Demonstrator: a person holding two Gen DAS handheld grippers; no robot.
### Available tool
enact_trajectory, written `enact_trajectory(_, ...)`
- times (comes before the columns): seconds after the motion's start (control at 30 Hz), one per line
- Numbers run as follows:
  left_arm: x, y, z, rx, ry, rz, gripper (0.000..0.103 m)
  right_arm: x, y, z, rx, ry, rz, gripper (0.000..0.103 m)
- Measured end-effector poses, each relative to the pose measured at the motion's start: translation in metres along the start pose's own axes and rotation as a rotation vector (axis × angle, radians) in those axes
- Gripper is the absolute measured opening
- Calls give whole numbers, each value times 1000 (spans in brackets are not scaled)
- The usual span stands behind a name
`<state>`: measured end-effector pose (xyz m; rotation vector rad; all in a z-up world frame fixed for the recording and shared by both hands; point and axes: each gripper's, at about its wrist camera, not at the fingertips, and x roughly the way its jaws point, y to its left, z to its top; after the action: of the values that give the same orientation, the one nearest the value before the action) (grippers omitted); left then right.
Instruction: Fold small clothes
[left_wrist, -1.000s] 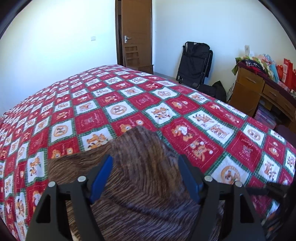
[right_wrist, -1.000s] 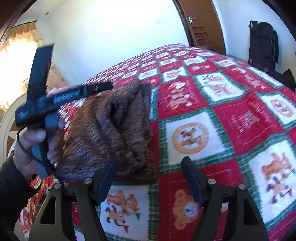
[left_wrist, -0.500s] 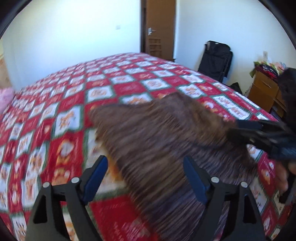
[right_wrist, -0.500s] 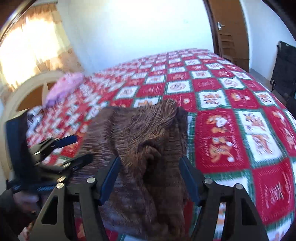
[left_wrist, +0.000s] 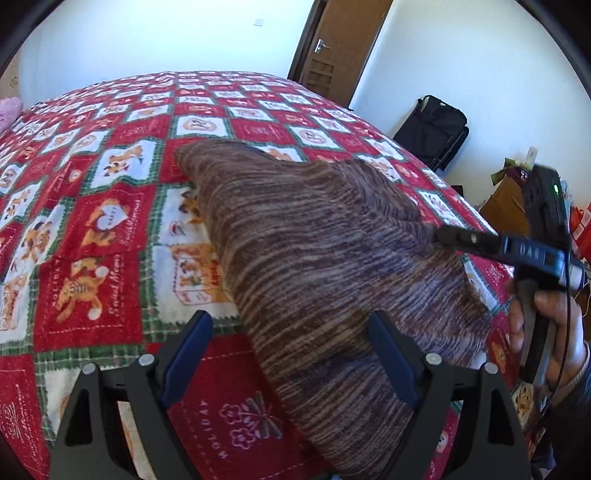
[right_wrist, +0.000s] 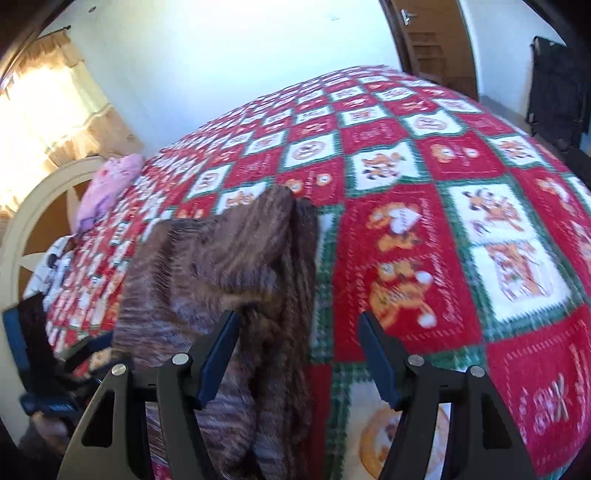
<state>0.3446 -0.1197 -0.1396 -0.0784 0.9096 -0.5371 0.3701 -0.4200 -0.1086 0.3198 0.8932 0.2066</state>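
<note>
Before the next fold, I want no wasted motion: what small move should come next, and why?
Probably lower the left gripper onto the brown striped knit garment and close. Its jaws are opening with cloth between them, unpinched; the garment lies rumpled on the red patchwork bedspread.

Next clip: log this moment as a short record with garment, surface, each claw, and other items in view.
garment: brown striped knit, lying loosely heaped on the bed
surface: red, white and green holiday quilt
left claw: jaws opening, knit edge between them, pads not pressing
right claw: open over the knit's right edge, nothing gripped
other: pink item near the headboard; wooden door; black bag by the wall
</note>
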Motion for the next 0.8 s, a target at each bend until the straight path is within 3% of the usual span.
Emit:
enact_trajectory(0.13,5,1,2,-26,18,-22,89,14,-3,14,42,7,92,67)
enact_trajectory(0.4,16,0,7,-29,32,-24,89,49,-14,28,81,42,114,64)
enact_trajectory(0.47,18,-3,8,-22,31,-29,86,52,-11,29,72,52,140,29)
enact_trajectory(0.6,17,-12,8,29,27,16,64,62,-2,29,59,81,179,23)
enact_trajectory(0.67,12,-15,7,47,10,36,44,58,-2,28,63,69,187,21)
enact_trajectory(0.8,1,-19,6,87,-11,58,30,45,3,26,56,33,205,20)
